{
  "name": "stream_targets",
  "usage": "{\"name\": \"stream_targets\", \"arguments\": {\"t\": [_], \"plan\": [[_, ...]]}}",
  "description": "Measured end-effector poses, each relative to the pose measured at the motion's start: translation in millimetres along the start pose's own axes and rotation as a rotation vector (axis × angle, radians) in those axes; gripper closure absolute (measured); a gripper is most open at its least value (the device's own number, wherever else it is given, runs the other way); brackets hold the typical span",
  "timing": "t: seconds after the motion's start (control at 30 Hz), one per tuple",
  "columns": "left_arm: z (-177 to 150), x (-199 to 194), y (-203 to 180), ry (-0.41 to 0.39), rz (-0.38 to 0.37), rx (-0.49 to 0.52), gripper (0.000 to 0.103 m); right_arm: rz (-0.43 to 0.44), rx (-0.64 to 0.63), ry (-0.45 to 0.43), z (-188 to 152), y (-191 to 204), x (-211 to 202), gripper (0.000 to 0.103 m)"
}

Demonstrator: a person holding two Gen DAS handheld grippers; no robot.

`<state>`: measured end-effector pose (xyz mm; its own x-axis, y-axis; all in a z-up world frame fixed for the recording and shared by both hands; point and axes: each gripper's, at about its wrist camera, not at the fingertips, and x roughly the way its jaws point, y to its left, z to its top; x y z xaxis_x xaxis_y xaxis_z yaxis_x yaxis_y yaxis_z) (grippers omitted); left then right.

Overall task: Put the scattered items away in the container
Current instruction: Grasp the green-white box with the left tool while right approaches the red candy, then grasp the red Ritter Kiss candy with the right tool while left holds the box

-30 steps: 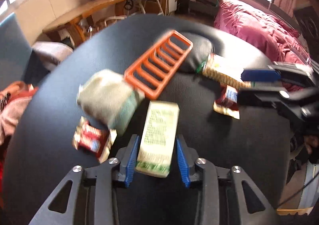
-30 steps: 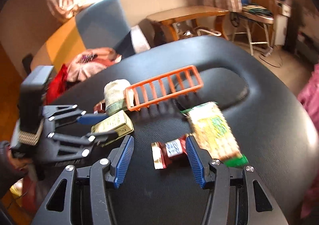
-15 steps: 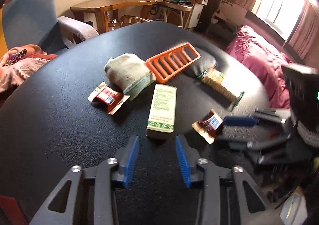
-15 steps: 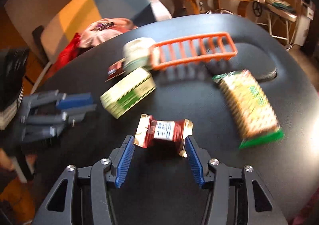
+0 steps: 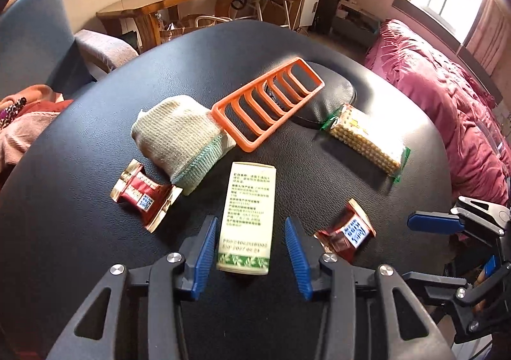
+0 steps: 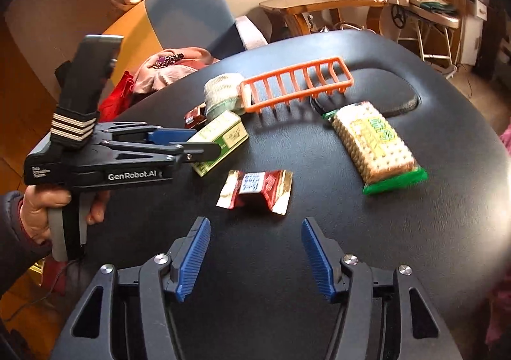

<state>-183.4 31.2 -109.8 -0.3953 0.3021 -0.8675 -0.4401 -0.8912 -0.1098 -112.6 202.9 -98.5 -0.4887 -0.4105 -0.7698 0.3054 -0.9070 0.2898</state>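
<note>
Since half a second ago our left gripper (image 5: pixel 249 254) has closed in on the green-and-white box (image 5: pixel 248 216), so its near end now lies between the spread blue pads, not yet pinched. From the left wrist, the box's long axis runs straight ahead along the fingers toward the orange rack (image 5: pixel 267 104) (the only container-like thing we can see), with a glove (image 5: pixel 182 139) to the left. From the right wrist, our right gripper (image 6: pixel 255 259) has drawn back: its fingers stand wide apart and empty, the red wrapped candy (image 6: pixel 255 189) lying ahead of them and crosswise. We judge the left gripper better placed; it only needs to close across the box's short sides.
</note>
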Motion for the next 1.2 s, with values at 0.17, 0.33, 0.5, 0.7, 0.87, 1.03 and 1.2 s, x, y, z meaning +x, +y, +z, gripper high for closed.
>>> {"name": "stream_targets", "arguments": {"t": [0.17, 0.33, 0.5, 0.7, 0.87, 1.03, 1.2], "plan": [[-4, 1, 12, -0.007, 0.009, -0.057, 0.073, 0.028, -0.091, 0.023, 21, -3, 14, 0.041], [-28, -13, 25, -0.012, 0.035, -0.143, 0.073, 0.071, -0.162, 0.078, 44, -2, 38, 0.036], [-66, -36, 35, -0.022, 0.085, -0.226, 0.073, 0.107, -0.165, 0.143, 49, 2, 59, 0.036], [-109, -61, 38, -0.040, 0.123, -0.296, 0.073, 0.139, -0.151, 0.164, 30, 18, 53, 0.034], [-143, -76, 37, -0.063, 0.142, -0.361, 0.073, 0.153, -0.170, 0.170, 1, 47, 40, 0.034], [-172, -89, 36, -0.088, 0.161, -0.398, 0.070, 0.093, -0.088, 0.106, -17, 56, 21, 0.035], [-188, -89, 35, -0.100, 0.161, -0.432, 0.070, -0.037, 0.072, 0.012, -10, 42, 12, 0.035]]}}
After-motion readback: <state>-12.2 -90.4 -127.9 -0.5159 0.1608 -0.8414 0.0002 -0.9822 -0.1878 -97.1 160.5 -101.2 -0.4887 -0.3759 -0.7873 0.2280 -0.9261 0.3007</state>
